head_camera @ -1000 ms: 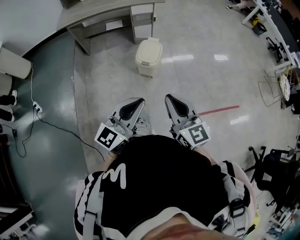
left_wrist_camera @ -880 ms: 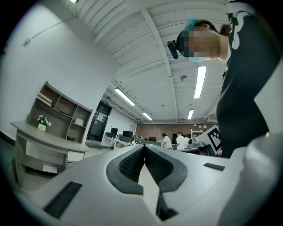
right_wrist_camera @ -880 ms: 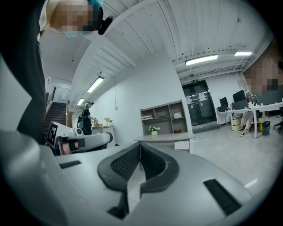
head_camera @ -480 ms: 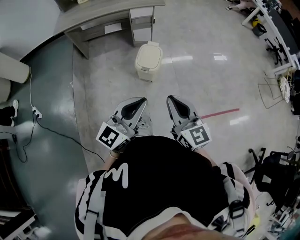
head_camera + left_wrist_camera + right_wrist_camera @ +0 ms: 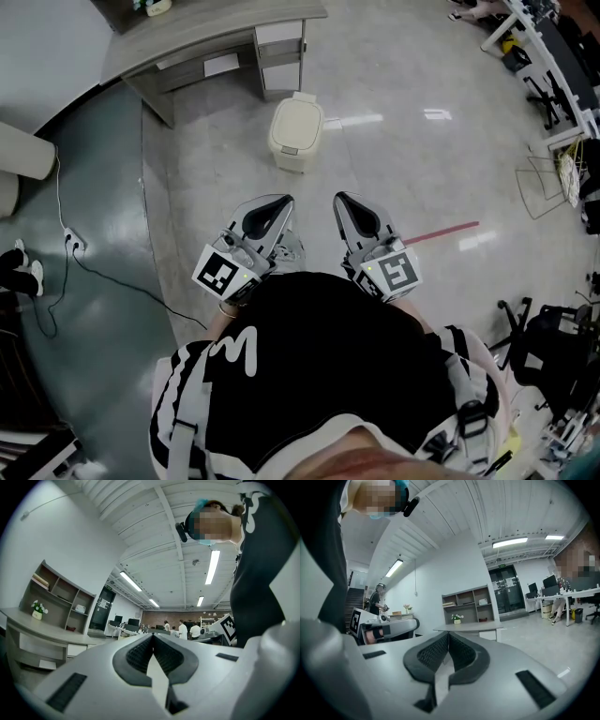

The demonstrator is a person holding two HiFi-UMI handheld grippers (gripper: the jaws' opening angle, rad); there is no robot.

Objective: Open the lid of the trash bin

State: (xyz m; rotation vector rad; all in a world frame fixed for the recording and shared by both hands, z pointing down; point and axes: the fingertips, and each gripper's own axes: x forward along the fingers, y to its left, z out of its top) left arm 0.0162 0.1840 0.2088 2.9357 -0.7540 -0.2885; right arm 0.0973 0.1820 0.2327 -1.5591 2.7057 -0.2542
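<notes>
A cream trash bin [image 5: 295,134] with its lid down stands on the pale floor in front of the curved grey desk [image 5: 211,42], seen only in the head view. My left gripper [image 5: 281,201] and right gripper [image 5: 339,198] are held close to the person's chest, well short of the bin and pointing toward it. Both are shut with nothing between the jaws. In the left gripper view the left gripper [image 5: 152,635] tilts up at the ceiling; the right gripper [image 5: 448,634] in its own view also points up and level across the room.
A black cable [image 5: 89,248] runs over the dark floor at the left. A red tape strip [image 5: 441,231] lies on the floor to the right. Office chairs [image 5: 544,337] and desks [image 5: 553,47] line the right side. Shelves [image 5: 467,605] stand behind the desk.
The bin and desk have slid slightly farther up and left in the head view as the view shifted. Both grippers stay shut near the chest.
</notes>
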